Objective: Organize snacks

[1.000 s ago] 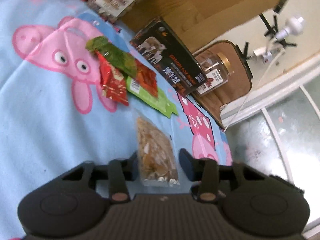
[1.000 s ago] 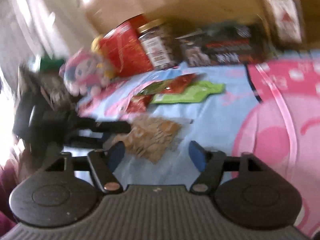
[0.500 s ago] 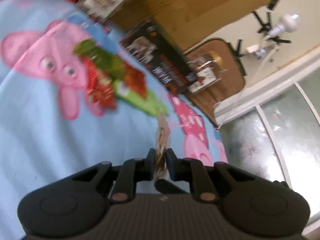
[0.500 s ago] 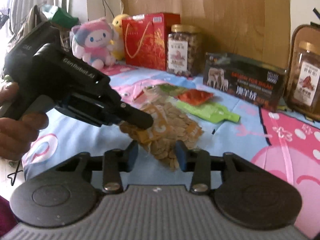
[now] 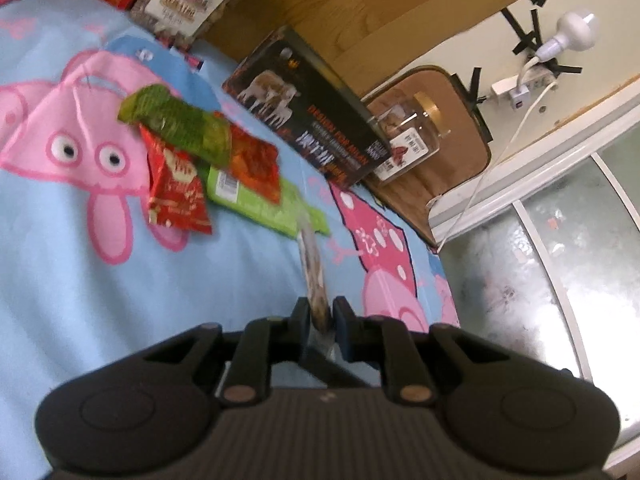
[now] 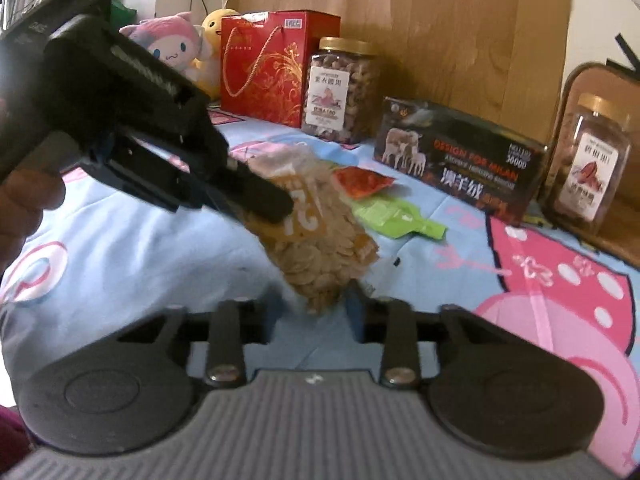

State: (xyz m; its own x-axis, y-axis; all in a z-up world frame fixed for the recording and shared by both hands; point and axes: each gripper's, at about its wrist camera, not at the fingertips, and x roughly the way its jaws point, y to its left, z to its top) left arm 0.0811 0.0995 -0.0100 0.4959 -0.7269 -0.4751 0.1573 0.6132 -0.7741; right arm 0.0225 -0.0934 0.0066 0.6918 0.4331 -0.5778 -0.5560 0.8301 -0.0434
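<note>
Your left gripper [image 5: 320,314] has its jaws pinched on the clear bag of seeds [image 6: 316,236] and holds it up off the bed sheet [image 5: 80,280], edge-on in its own view and broadside in the right wrist view. Your right gripper [image 6: 314,308] sits just under the bag's lower end with its jaws spread on either side of it; I cannot tell whether they touch it, and they do not look closed on it.

By my reading, the sorting is only beginning. One packet is in hand. The loose pile is not yet dealt with: the dark green packet [image 5: 176,124], the red packet [image 5: 176,196], the orange-red packet [image 5: 254,168] and the light green pouch [image 5: 260,204] overlap on the sheet. The nut jar [image 6: 340,88], the red gift bag [image 6: 268,68], the black box [image 6: 456,156] and the second jar [image 6: 592,168] stand in a row along the wooden headboard [image 6: 440,20], which looks like the tidy side. Where the seed bag belongs is not shown.
</note>
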